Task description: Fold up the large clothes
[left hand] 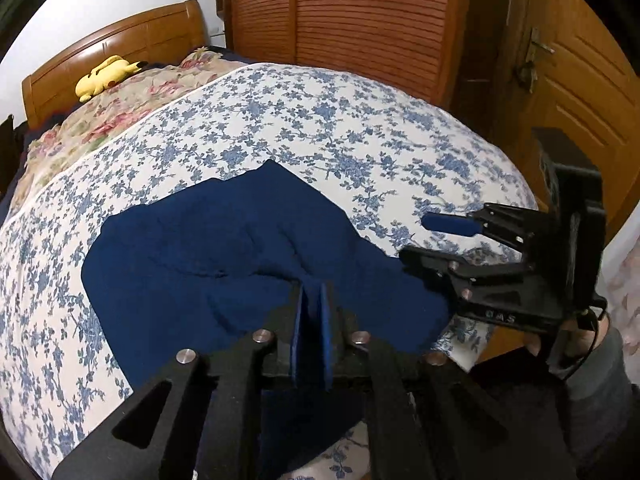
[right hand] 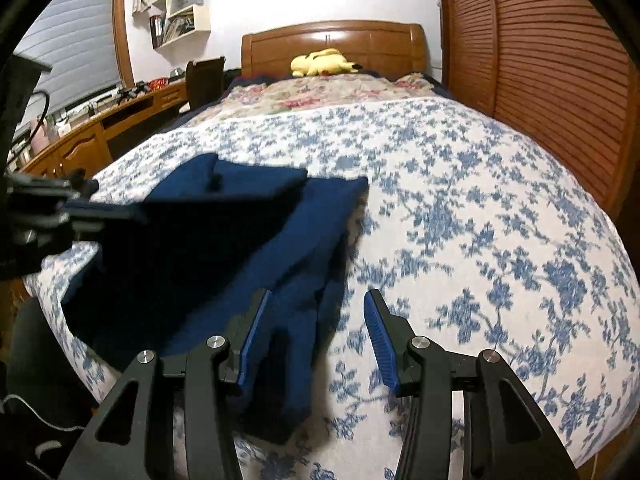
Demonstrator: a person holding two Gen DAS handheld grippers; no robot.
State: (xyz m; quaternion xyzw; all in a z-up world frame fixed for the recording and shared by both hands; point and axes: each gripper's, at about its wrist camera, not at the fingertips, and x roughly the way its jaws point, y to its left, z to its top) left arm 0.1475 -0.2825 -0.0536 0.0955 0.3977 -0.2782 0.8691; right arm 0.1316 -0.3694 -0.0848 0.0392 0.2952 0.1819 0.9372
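A dark blue garment (left hand: 200, 260) lies partly folded on the bed, with a pointed flap toward the far side. My left gripper (left hand: 312, 292) points down at its near edge. Its blue pads stand a narrow gap apart, with a raised ridge of the cloth running into the gap. My right gripper (left hand: 416, 240) hovers at the garment's right edge, open, held by a hand (left hand: 584, 340). In the right wrist view the right gripper (right hand: 319, 294) stands wide open with nothing between its fingers, above the garment (right hand: 240, 248) edge and the sheet. The left gripper (right hand: 80, 204) is blurred at the left.
The bed has a blue-flowered white cover (left hand: 360, 140) and a pink floral quilt (right hand: 328, 88) near the wooden headboard (right hand: 332, 40). A yellow plush toy (right hand: 320, 62) lies there. Louvred wardrobe doors (left hand: 360, 12) run along the bed's far side, and a desk (right hand: 100, 128) along the other.
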